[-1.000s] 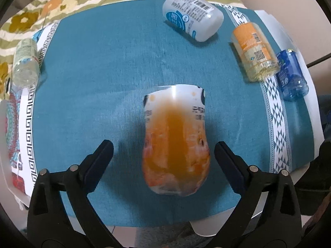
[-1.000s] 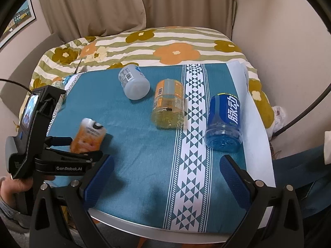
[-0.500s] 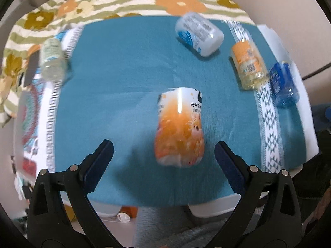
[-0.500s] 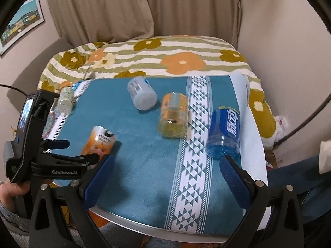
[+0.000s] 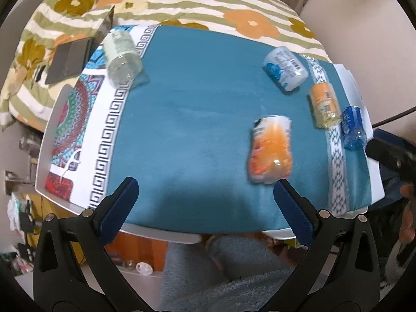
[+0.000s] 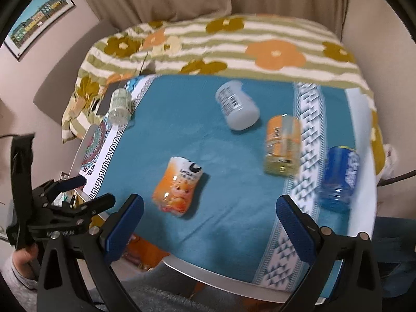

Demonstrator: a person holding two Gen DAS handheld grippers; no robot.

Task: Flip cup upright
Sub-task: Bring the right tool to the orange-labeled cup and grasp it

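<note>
Both tongs (image 5: 205,195) (image 6: 209,208) agape, empty.

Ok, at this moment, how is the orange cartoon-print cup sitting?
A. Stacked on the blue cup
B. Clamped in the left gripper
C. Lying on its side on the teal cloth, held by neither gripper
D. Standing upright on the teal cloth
C: the orange cup lies on its side on the teal cloth, and both the left gripper and right gripper are open and clear of it.

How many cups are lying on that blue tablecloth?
5, all on their sides: the green cup at the far left edge, the white cup at the back, the orange cartoon cup nearest, the yellow-orange cup and the blue cup at right.
</note>
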